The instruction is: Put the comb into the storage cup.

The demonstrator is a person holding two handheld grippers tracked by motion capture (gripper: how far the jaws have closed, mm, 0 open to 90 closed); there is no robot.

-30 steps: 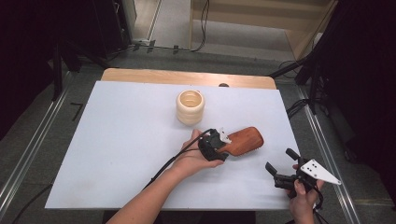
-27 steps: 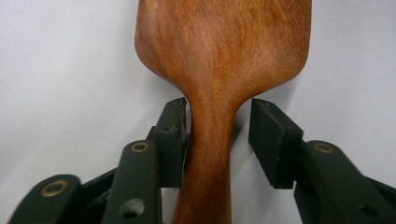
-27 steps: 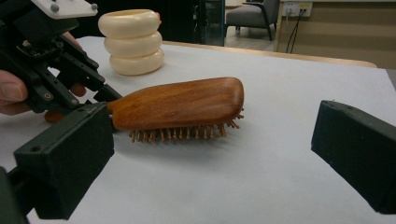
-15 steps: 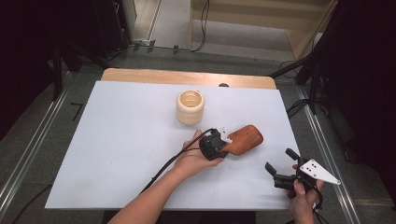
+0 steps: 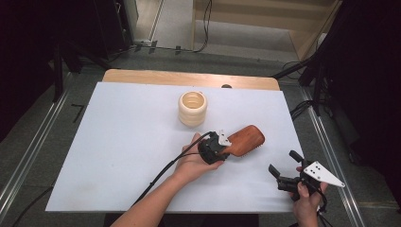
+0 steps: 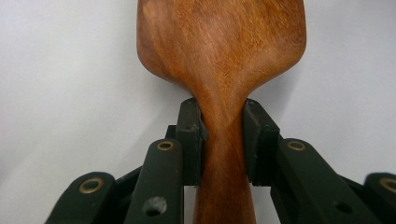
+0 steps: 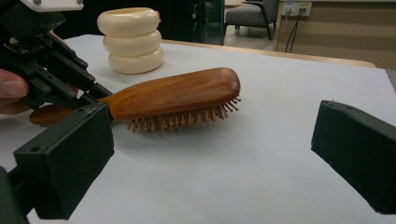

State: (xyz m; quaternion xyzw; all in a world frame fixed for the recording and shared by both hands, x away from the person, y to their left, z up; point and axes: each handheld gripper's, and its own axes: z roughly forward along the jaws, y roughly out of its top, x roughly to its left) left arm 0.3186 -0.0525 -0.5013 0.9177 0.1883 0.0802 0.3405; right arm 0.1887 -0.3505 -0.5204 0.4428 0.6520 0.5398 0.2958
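1. Left gripper (image 5: 218,146) clamped on the neck of the wooden hairbrush (image 5: 247,140), pads (image 6: 191,135) squeezing it from both sides just below the head
2. Brush sitting bristles down on the white table (image 5: 118,142), right of centre, long axis running from the left gripper out toward the far right
3. Right gripper (image 5: 283,171) hanging near the right edge, jaws wide apart, nothing in them, well clear of the brush
4. Cream ribbed cup (image 5: 192,108) just beyond, probably the target
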